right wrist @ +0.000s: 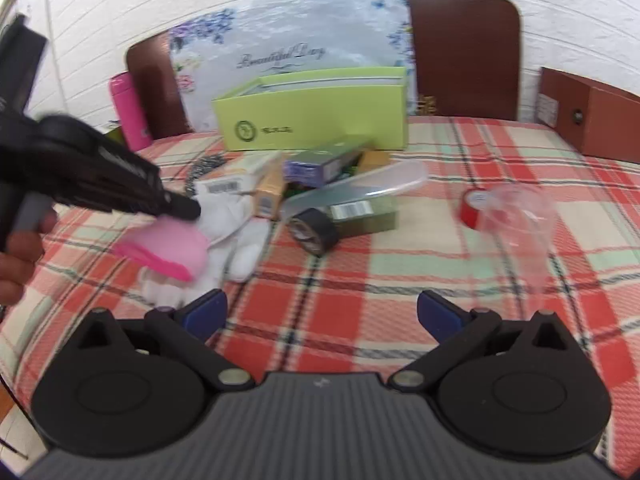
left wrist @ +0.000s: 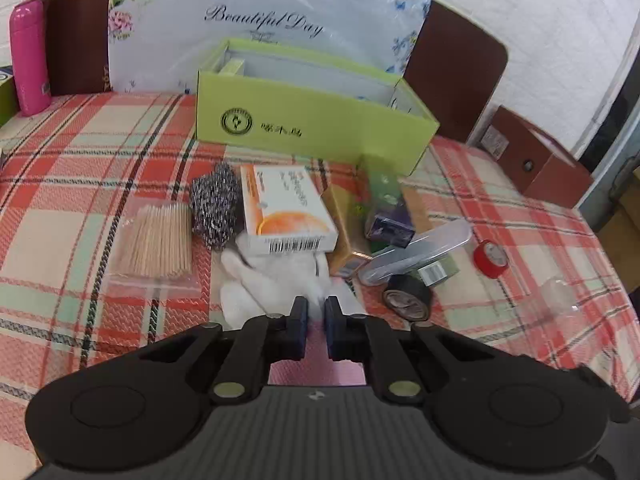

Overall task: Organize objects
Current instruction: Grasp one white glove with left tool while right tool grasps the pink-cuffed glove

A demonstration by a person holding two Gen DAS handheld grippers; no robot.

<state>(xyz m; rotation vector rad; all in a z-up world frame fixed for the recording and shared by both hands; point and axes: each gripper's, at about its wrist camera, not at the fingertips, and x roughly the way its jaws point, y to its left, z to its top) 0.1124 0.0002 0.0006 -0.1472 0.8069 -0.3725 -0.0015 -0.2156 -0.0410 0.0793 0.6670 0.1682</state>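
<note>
A pile of small objects lies on the plaid tablecloth (left wrist: 80,184) in front of an open green box (left wrist: 304,120). My left gripper (left wrist: 316,320) is shut on a pink cloth item (right wrist: 168,248), which hangs from it just above white gloves (left wrist: 272,280); the left gripper also shows in the right wrist view (right wrist: 188,210). The pile holds toothpicks (left wrist: 156,240), a steel scourer (left wrist: 214,204), an orange-white box (left wrist: 286,208), a purple box (left wrist: 390,216), a clear case (left wrist: 416,250) and black tape (left wrist: 408,298). My right gripper (right wrist: 322,314) is open and empty above bare cloth.
Red tape (left wrist: 491,258) and a clear plastic cup (right wrist: 516,224) lie to the right. A pink bottle (left wrist: 29,56) stands at the back left. A brown box (left wrist: 536,160) is at the back right. A floral board (left wrist: 260,20) and chair backs stand behind the green box.
</note>
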